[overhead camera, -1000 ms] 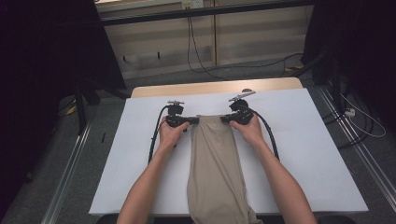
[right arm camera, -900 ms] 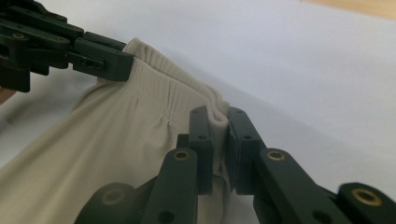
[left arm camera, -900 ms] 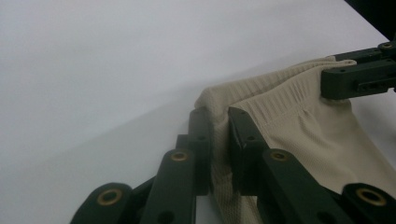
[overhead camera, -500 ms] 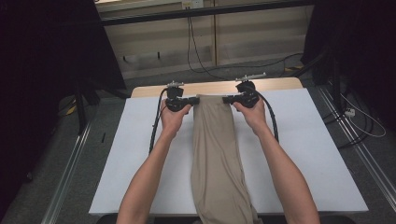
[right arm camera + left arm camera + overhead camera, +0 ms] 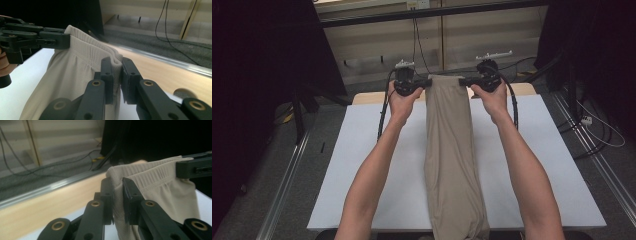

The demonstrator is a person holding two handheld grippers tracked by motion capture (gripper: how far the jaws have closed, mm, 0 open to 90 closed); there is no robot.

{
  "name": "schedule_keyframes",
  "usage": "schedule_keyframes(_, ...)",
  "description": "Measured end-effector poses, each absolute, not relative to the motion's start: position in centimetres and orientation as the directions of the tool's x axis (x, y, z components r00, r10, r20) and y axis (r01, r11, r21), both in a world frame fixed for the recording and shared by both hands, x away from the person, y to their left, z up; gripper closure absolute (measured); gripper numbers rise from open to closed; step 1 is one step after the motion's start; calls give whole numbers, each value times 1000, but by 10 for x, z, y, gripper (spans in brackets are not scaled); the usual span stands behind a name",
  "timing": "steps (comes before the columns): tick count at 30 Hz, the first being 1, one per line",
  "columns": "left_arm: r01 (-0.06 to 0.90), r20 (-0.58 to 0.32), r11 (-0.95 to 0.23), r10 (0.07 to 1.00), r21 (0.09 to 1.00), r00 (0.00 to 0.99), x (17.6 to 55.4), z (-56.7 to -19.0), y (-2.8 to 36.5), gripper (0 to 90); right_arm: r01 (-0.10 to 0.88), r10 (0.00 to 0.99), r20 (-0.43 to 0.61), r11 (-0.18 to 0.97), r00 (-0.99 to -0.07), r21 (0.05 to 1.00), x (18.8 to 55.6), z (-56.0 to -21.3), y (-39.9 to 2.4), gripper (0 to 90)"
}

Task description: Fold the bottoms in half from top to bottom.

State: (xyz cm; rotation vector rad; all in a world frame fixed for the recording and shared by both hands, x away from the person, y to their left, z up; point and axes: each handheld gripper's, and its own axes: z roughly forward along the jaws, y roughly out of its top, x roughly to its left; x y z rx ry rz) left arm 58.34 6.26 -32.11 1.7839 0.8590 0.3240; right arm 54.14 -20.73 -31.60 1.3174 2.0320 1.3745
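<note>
Beige ribbed-waistband knit trousers (image 5: 451, 150) are clamped at the waistband corners by left gripper (image 5: 428, 82) and right gripper (image 5: 463, 81), long axis hanging toward 6 o'clock.

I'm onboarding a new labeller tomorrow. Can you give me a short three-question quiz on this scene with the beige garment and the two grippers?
1. True or false: the left gripper is clamped on the waistband of the beige garment.
2. Which part of the garment does the right gripper hold? A) a lower hem B) the elastic waistband corner C) nothing
3. Where does the lower end of the garment go, seen from the high view?

Key:
1. True; its jaws pinch the ribbed band.
2. B
3. It runs down across the white table and over its near edge, between the person's forearms.
</note>
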Motion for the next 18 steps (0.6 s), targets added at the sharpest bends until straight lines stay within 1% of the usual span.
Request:
schedule_keyframes(2,365,-165,-155,687,918,707,584,-306,60,802,474,844,190,85,-502,876,543,-304,-210,816)
schedule_keyframes(5,354,-171,-148,667,923,725,580,-302,61,801,448,849,182,71,-497,891,541,-293,-213,816)
schedule_keyframes(10,351,-165,-182,631,918,758,561,-314,67,798,463,833,185,95,-522,881,526,-302,-215,817)
schedule_keyframes(12,357,-182,-179,610,917,772,553,-319,73,797,465,817,207,84,-539,881,517,-308,-216,817)
schedule_keyframes(15,342,-164,-199,595,918,787,538,-318,77,797,465,798,219,86,-562,881,501,-314,-215,818)
schedule_keyframes(18,305,-130,-230,560,924,818,518,-312,79,797,457,794,203,104,-573,884,481,-311,-215,819)
